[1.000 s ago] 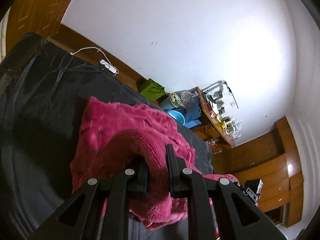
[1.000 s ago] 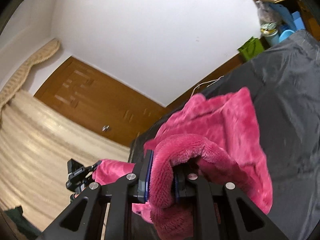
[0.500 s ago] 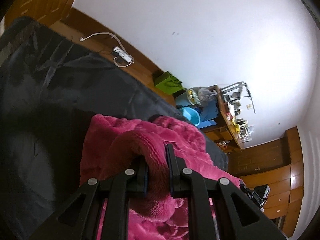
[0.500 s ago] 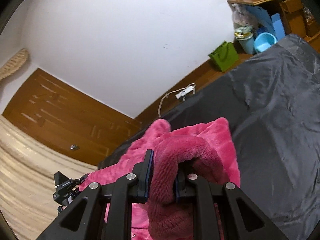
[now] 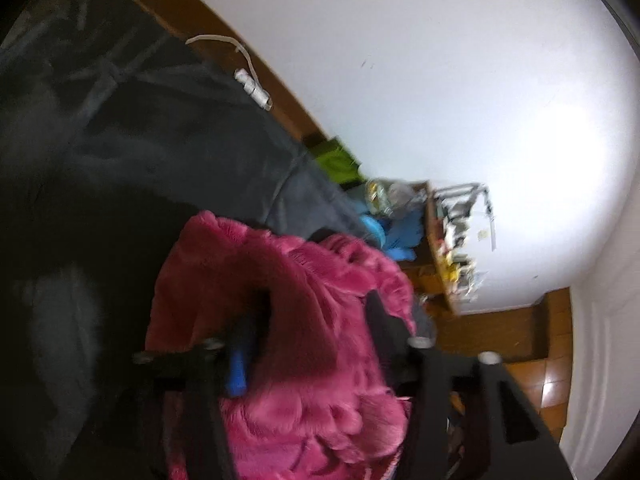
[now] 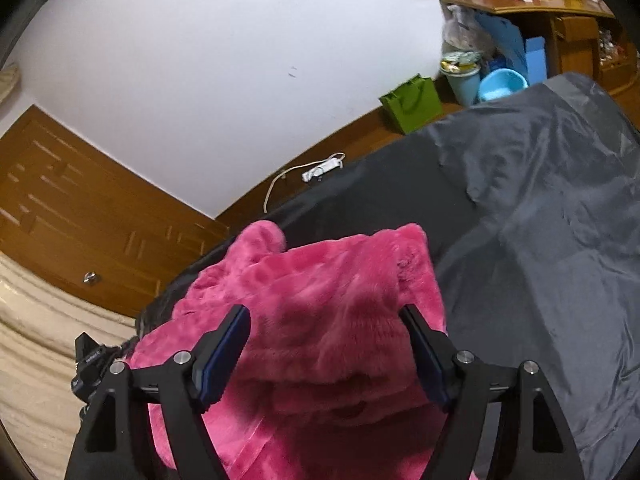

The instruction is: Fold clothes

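A fuzzy pink garment [image 6: 320, 312] lies folded over on the dark grey sheet [image 6: 540, 220] of a bed. My right gripper [image 6: 326, 328] stands just above it with its jaws opening wide; the fabric lies between the pads without being pressed. In the blurred left wrist view the same pink garment [image 5: 304, 320] bulges between the spread fingers of my left gripper [image 5: 312, 320], whose jaws are also opening. The left gripper's black body [image 6: 90, 360] shows at the garment's left end in the right wrist view.
Past the bed's far edge are a wooden skirting board, a white power strip [image 6: 322, 168] with its cable, a green bag [image 6: 412, 104], blue tubs [image 6: 500, 84] and a cluttered wooden desk [image 6: 532, 0]. A wooden door [image 6: 80, 216] stands left. The grey sheet spreads wide to the right.
Both grippers came down toward the bed with the pink fabric pinched, then let go: their jaws now stand wide apart and the garment rests folded on the sheet.
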Action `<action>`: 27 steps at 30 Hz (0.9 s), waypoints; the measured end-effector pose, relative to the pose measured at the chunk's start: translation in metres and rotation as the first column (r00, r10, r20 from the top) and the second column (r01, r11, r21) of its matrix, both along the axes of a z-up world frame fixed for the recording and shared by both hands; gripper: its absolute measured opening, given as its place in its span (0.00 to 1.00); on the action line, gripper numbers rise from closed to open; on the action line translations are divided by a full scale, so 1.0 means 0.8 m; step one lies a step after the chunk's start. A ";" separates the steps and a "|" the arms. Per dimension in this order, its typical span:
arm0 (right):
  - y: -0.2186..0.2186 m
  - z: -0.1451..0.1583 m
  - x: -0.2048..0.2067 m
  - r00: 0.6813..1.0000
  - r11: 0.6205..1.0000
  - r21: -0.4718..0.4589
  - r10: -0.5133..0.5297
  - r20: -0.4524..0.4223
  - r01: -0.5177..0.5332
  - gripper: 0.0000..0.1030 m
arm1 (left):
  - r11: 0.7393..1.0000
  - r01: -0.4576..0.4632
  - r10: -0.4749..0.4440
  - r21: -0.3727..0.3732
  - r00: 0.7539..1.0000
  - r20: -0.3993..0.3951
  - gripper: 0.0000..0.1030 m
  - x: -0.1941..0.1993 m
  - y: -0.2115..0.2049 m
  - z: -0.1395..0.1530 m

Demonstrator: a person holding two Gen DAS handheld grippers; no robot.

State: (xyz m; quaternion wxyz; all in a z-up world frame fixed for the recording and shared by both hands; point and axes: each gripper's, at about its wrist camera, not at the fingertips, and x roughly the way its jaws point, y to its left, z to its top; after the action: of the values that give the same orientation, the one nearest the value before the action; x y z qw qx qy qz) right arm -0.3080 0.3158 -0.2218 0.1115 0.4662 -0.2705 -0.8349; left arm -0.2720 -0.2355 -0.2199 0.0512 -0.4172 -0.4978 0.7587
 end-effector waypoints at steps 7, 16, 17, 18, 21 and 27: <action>-0.018 0.015 0.050 0.998 0.993 0.102 0.057 -0.027 -0.054 0.76 | 0.983 0.012 -0.017 -0.183 0.999 -0.027 0.77 0.056 -0.003 0.048; -0.121 -0.014 0.087 0.936 0.846 0.407 0.345 0.076 -0.345 0.76 | 0.758 0.427 -0.392 -0.494 0.903 0.178 0.77 0.079 0.136 0.028; -0.130 -0.017 0.089 0.927 0.831 0.419 0.365 0.085 -0.366 0.76 | 0.747 0.448 -0.414 -0.491 0.892 0.184 0.77 0.078 0.147 0.024; -0.138 -0.019 0.090 0.920 0.817 0.433 0.382 0.091 -0.382 0.76 | 0.737 0.469 -0.434 -0.487 0.880 0.191 0.77 0.075 0.156 0.020; -0.159 -0.027 0.088 0.898 0.782 0.454 0.427 0.108 -0.427 0.76 | 0.688 0.530 -0.477 -0.495 0.845 0.241 0.77 0.063 0.183 0.007; -0.186 -0.035 0.059 0.883 0.770 0.451 0.456 0.107 -0.452 0.76 | 0.699 0.495 -0.444 -0.515 0.866 0.229 0.77 0.029 0.200 0.008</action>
State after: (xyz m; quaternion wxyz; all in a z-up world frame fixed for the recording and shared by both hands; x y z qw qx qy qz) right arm -0.2609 0.1668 -0.2497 0.1963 0.5266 0.0579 -0.8251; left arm -0.2489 -0.0757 -0.2132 0.0972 -0.5592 -0.1325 0.8126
